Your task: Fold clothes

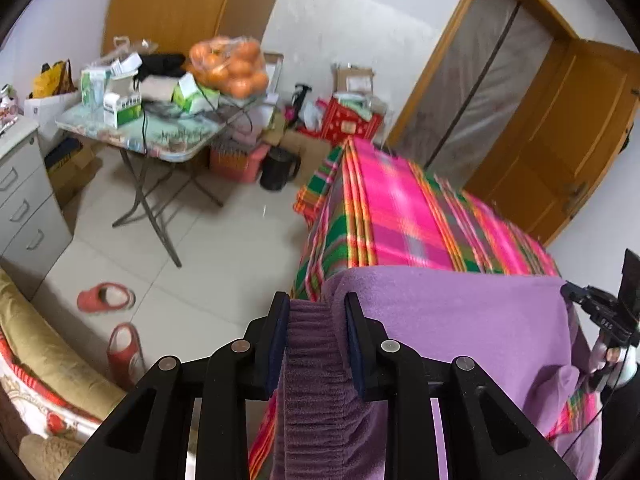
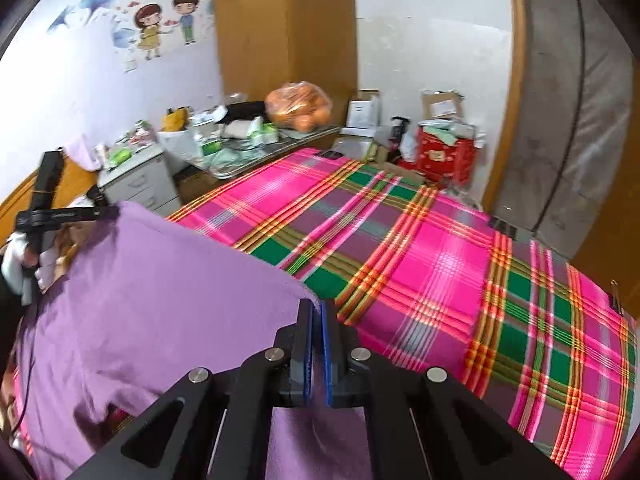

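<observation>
A purple fleece garment (image 1: pixel 460 320) is held stretched above the near end of a bed with a pink and green plaid sheet (image 1: pixel 400 216). My left gripper (image 1: pixel 316 300) is shut on its ribbed elastic waistband (image 1: pixel 312 360), which fills the gap between the pads. The right gripper (image 1: pixel 600 312) shows at the garment's far right corner. In the right wrist view, my right gripper (image 2: pixel 316 304) is shut on the thin edge of the purple garment (image 2: pixel 160 300), which spreads leftward to the left gripper (image 2: pixel 60 216) in a white-gloved hand. The plaid sheet (image 2: pixel 440 260) lies beyond.
A folding table (image 1: pixel 160 136) left of the bed carries boxes and a bag of oranges (image 1: pixel 230 66). Red slippers (image 1: pixel 106 298) lie on the tiled floor, a black jug (image 1: pixel 278 168) stands by the bed corner, a grey drawer cabinet (image 1: pixel 24 208) stands left, and a wooden door (image 1: pixel 560 140) stands right.
</observation>
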Demonstrator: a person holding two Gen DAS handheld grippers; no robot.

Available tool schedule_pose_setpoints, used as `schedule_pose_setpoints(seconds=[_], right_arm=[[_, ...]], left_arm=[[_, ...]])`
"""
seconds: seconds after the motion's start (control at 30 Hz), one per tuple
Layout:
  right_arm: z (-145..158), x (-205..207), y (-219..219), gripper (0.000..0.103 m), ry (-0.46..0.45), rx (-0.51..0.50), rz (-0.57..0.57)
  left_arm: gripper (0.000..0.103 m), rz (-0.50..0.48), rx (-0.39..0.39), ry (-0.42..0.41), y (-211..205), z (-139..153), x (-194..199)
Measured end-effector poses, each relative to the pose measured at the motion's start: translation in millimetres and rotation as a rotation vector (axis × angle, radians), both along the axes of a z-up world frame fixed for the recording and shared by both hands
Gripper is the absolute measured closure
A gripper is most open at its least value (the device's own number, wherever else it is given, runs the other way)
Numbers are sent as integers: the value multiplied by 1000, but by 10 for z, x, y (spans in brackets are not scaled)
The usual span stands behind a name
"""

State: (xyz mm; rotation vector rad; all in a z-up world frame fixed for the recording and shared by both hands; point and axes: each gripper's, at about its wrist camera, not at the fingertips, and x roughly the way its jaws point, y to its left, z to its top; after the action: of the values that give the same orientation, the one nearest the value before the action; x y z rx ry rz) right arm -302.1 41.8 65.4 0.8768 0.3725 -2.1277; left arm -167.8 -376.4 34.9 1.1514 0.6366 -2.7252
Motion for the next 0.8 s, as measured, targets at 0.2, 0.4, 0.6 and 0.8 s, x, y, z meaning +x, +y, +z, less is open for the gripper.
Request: schedule_pose_setpoints(seconds=[0.2, 0.4, 0.6, 0.8], right_arm=[[-222, -110, 30, 95, -61, 96, -71], [-96, -38, 365, 90, -57, 92, -127], [-114, 442, 523, 90, -88, 51, -54], [-195, 838, 427, 90, -107, 44, 46]], left_arm=[[71, 46, 55, -99, -112, -190, -110], [63, 105, 35, -19, -140, 76, 226], [60, -2, -2, 32, 364, 387, 565], [56, -275, 16, 45, 1360, 473, 502]])
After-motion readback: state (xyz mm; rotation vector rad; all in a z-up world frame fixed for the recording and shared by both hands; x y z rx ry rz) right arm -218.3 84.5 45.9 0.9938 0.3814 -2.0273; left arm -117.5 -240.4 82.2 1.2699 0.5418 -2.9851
